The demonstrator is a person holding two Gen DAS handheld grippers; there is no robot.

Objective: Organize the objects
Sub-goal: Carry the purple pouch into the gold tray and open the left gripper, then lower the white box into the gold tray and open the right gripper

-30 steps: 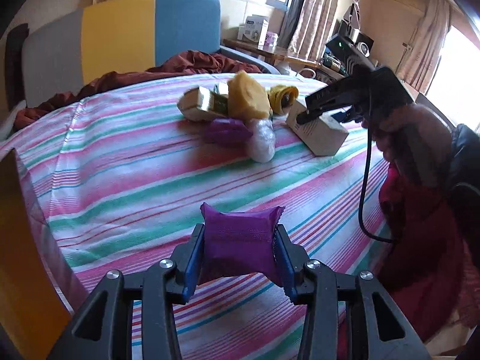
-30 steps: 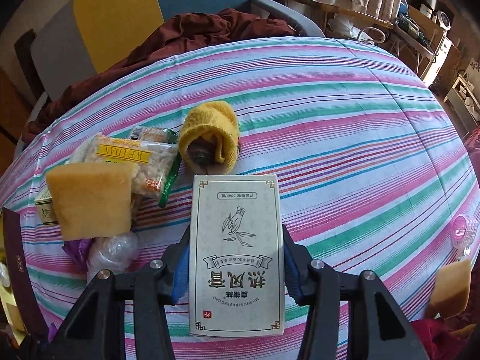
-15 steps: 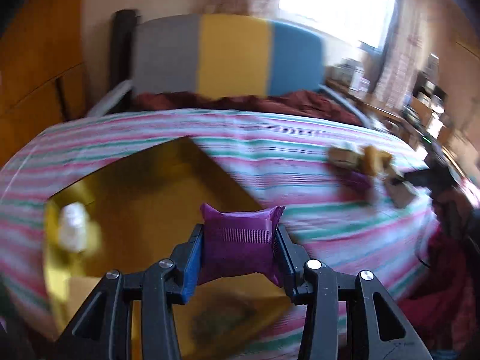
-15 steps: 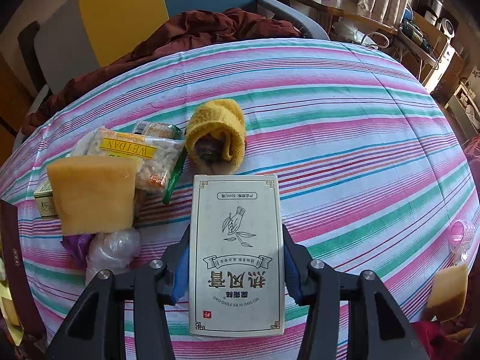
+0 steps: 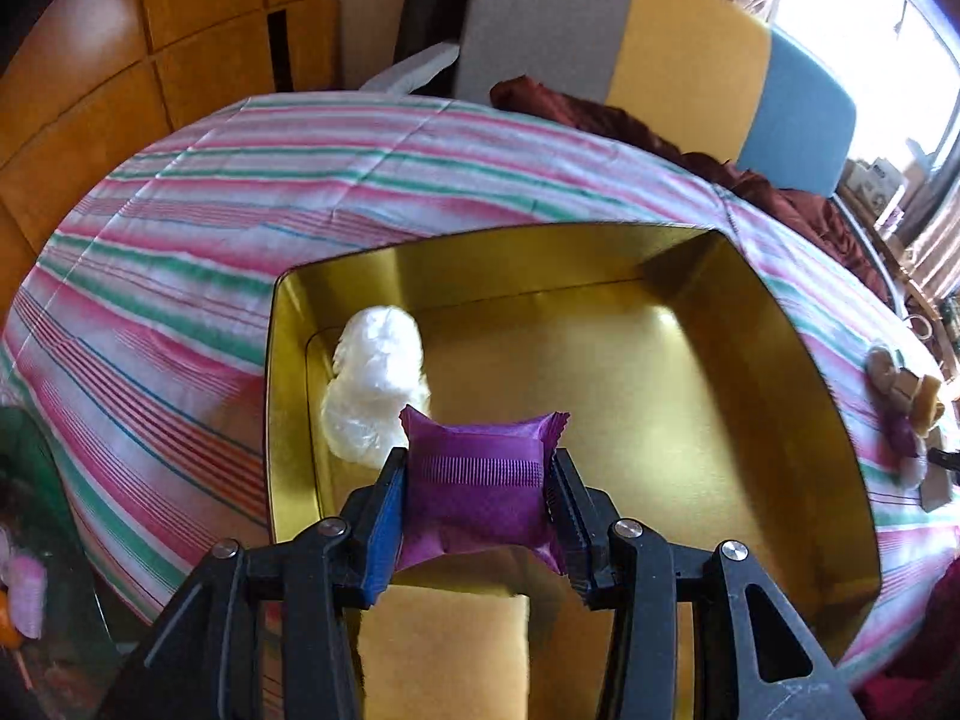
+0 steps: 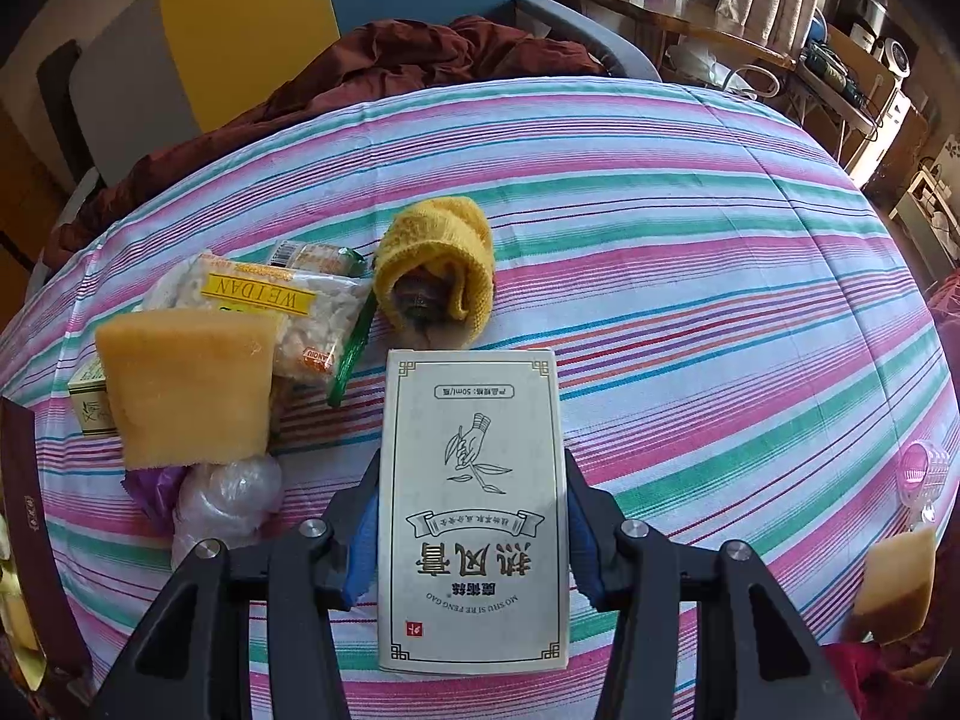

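Observation:
My left gripper [image 5: 477, 501] is shut on a purple packet [image 5: 480, 486] and holds it above the open gold tin box [image 5: 798, 354]. Inside the box lie a white wrapped bundle [image 5: 375, 378] and a yellow sponge [image 5: 444, 654] at the near edge. My right gripper [image 6: 474, 531] is shut on a white carton with Chinese print [image 6: 474, 510] over the striped tablecloth. Beside it lie a yellow sponge [image 6: 186, 384], a snack bag [image 6: 270, 306], a yellow knit roll [image 6: 438, 264], a clear wrapped bundle [image 6: 222, 498] and a purple packet [image 6: 150, 489].
A striped chair with a dark red cloth [image 6: 384, 66] stands behind the table. A pink clip [image 6: 921, 474] and a sponge piece [image 6: 894, 594] sit at the right table edge. A small green box [image 6: 90, 402] lies far left. The box's dark rim [image 6: 24, 516] shows left.
My left gripper swung left from the pile of objects to above the gold box, still holding the purple packet. My right gripper stayed nearly still with the carton.

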